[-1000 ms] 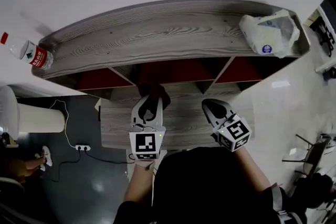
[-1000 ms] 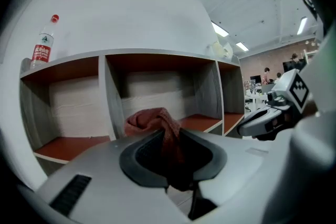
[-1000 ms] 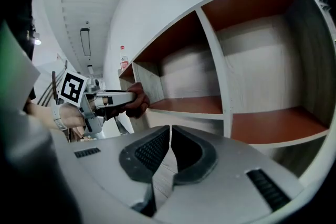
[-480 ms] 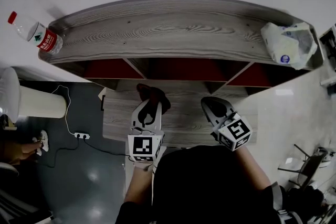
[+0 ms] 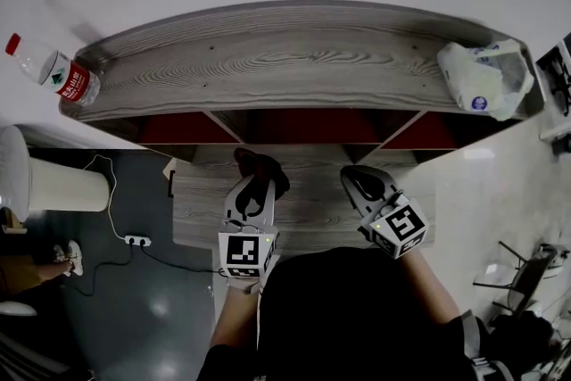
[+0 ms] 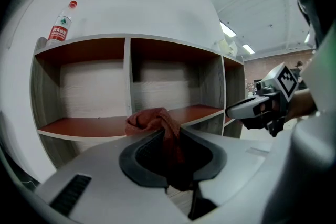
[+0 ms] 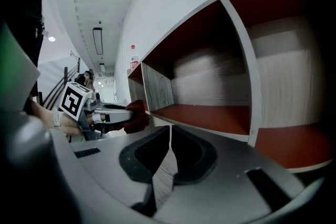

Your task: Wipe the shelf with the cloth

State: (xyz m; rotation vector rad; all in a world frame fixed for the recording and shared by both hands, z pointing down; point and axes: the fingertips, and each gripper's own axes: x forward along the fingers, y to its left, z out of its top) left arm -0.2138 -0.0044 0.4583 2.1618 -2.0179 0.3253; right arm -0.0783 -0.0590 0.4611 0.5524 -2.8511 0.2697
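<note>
Centre: shelf (image 5: 294,58), wood-grain top, red-lined compartments beneath. In front of shelf's middle compartment: left hand-held gripper (image 5: 253,188), jaws narrow, clamped on dark red cloth (image 5: 260,165). Cloth bunched at jaw tips, pointing toward shelf opening; contact with shelf not discernible. In front of shelf's right compartment: right hand-held gripper (image 5: 361,183), jaws together, nothing between. On shelf top, left end: bottle (image 5: 49,71), red cap and label. On shelf top, right end: crumpled white bag (image 5: 486,78).
</note>
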